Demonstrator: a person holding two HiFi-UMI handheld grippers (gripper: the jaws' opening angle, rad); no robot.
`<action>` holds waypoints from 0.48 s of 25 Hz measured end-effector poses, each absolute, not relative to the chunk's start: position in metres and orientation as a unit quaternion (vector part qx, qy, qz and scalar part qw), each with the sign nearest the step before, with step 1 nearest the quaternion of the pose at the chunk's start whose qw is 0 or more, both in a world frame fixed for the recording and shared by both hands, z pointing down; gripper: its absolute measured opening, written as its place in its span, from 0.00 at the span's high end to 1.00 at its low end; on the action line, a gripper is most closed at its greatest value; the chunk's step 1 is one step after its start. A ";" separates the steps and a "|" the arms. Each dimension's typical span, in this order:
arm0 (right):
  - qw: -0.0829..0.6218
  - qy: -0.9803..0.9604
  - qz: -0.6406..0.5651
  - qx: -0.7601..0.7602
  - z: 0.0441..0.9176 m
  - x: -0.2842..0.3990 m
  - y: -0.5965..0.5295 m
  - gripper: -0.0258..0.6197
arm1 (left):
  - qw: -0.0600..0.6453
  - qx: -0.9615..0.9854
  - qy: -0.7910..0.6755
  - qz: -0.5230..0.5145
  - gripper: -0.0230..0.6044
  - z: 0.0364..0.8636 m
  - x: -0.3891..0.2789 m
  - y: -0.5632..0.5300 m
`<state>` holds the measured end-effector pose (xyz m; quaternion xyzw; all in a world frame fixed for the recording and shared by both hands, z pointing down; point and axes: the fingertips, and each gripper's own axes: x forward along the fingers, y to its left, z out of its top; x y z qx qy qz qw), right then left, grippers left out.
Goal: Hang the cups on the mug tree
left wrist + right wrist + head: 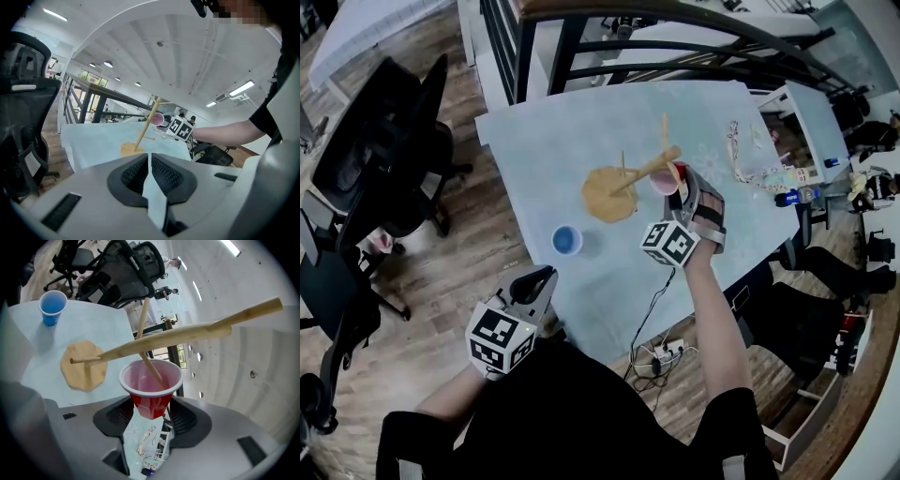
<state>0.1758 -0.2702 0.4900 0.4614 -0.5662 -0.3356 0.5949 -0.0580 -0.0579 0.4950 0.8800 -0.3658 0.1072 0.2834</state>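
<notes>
The right tool (150, 414), clamped on a red cup (151, 399), holds it on a peg of the mug tree (178, 336), not yet released; a blue cup (566, 241) stands unhung on the worktop (544, 150), near left of the tree, as the left tool (150, 161) hangs empty, jaws together

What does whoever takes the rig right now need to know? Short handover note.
Left gripper: shut, empty, by the table's near edge.
Right gripper: shut on the red cup, a peg of the mug tree reaching into its mouth.
Blue cup: upright on the table, near the tree's base.
Done: no cup released on the tree yet.
Left: seat and release the red cup, then hang the blue cup.
</notes>
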 end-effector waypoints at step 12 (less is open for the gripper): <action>0.597 -0.552 -0.376 0.445 0.488 0.162 -0.269 0.56 | 0.289 0.877 -0.370 0.103 0.91 0.493 -0.060 -0.064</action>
